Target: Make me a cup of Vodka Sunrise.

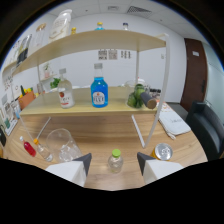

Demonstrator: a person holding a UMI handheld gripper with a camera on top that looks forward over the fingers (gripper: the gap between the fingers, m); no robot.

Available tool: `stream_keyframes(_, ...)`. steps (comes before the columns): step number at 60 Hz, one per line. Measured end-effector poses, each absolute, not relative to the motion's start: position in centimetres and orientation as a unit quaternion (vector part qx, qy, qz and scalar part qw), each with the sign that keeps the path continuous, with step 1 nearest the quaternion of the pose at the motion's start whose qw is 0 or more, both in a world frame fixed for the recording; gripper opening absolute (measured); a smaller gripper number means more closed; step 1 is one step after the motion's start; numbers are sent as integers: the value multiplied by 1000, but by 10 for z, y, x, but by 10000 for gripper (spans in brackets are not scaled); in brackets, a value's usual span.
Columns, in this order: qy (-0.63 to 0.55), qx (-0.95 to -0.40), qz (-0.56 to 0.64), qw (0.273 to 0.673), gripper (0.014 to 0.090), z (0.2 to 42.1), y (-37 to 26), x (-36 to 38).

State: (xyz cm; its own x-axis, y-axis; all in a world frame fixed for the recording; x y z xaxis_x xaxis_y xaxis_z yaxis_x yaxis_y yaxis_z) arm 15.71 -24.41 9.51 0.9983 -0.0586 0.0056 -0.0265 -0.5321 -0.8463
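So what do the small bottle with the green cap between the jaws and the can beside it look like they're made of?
The small green-capped bottle looks like clear plastic: see-through body, moulded cap. It stands between the open jaws of the gripper, with gaps on both sides. The can looks like shiny metal, probably aluminium, judging by its bright silvery top.

Not much of the rig shows here, just the gripper (114, 164) poking up from the bottom of the frame. Two fingers (75, 170), chunky white blocks with flat faces, each one ending in a dark grey wedge tip that points inward toward the other. The tips look like triangles, kinda matte. They sit apart with a gap between them. Below them everything goes to a black curved mask at the bottom edge. No cables, screws, markings or sleeve that I can spot.
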Motion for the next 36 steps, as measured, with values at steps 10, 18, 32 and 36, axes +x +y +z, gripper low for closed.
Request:
stream_keyframes(10,28,-871,-33,489,852,144,-275,136)
stream_keyframes(18,34,-875,-27,482,850,162,-301,109)
stream_keyframes(32,28,-878,-18,477,859,171,-328,63)
stream_keyframes(36,24,-880,-16,474,858,169,-330,54)
